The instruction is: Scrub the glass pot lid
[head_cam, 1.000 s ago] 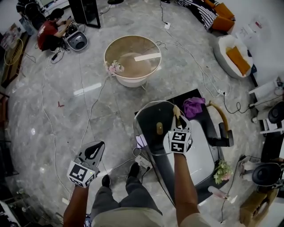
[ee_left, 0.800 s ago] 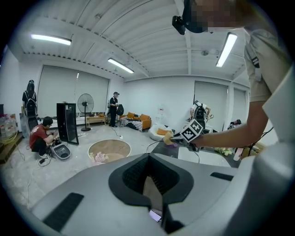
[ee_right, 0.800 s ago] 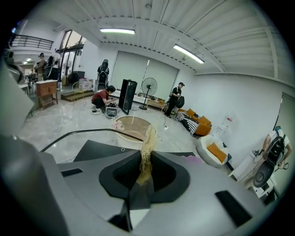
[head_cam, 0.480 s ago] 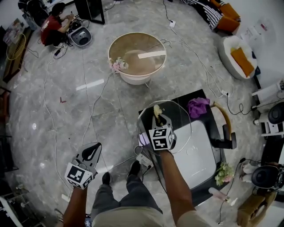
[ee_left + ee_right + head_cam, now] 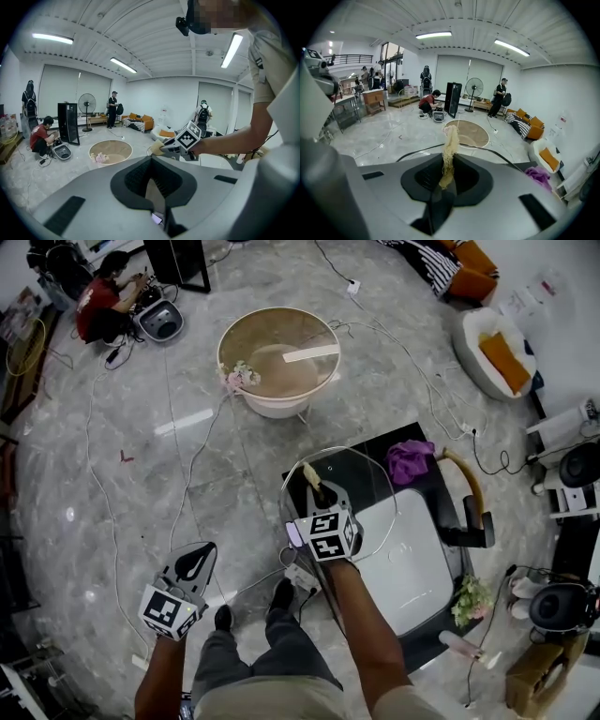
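The round glass pot lid (image 5: pixel 370 486) lies on the black counter (image 5: pixel 403 442) beside a white sink (image 5: pixel 412 563). My right gripper (image 5: pixel 317 489) is over the lid's left part, shut on a yellow sponge (image 5: pixel 309 474) whose tip is at the glass. In the right gripper view the sponge (image 5: pixel 449 147) sticks up between the jaws (image 5: pixel 445 174), and the lid's dark rim (image 5: pixel 499 153) arcs beyond. My left gripper (image 5: pixel 197 562) hangs low to the left over the floor, shut and empty (image 5: pixel 152 182). From the left gripper view I see the right gripper (image 5: pixel 183 140) and the sponge (image 5: pixel 157 148).
A purple cloth (image 5: pixel 410 461) lies on the counter's far corner, next to a curved brown faucet (image 5: pixel 469 486). A round low table (image 5: pixel 278 354) stands ahead. Cables and a power strip (image 5: pixel 302 579) lie on the marble floor. A person in red (image 5: pixel 101 298) sits far left.
My right gripper has swept the sponge leftward across the lid, from right of its centre knob to its left part. The left gripper has stayed about where it was.
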Available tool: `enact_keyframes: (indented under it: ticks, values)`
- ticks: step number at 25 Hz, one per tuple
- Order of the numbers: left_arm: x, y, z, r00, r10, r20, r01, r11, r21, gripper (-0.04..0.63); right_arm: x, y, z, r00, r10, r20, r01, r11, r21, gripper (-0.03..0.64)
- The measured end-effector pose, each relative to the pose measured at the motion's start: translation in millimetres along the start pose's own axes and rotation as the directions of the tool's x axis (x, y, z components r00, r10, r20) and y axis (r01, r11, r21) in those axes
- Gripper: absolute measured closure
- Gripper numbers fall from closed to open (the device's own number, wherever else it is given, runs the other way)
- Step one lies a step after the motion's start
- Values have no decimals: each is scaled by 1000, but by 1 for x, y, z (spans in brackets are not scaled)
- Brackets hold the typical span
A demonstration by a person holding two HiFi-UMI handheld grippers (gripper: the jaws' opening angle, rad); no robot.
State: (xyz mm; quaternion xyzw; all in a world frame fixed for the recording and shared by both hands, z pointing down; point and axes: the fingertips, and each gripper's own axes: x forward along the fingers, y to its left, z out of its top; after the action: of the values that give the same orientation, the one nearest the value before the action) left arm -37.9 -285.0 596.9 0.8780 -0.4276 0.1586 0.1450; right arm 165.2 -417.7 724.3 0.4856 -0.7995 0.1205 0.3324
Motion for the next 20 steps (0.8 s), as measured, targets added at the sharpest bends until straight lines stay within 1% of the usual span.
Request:
enact_keyframes:
  ticks: [4,7,12,15,20]
  values:
    - [6,-7,-3,1000,-20,-2,20,1000,14,581,-7,-32,-15,999,-45,-19,45,999,5,560]
    - [8,-10,0,1000,-21,-7,21,1000,9,581,-20,-73,-35,992,-112,-50,113,994,9,560]
    - [9,-9,0,1000,-27,-6,27,1000,5,581,-54,-144,-62,962,-253,-104,256,966,20,560]
    - [9,-10,-1,1000,-30,-8,30,1000,4,581,-67,-158,-70,952,-284,-114,287,958,17,560]
    - [7,-11,-3,999,-36,-5,36,999,13,581,-71,-152,-74,950,-289,-119,287,957,-40,560]
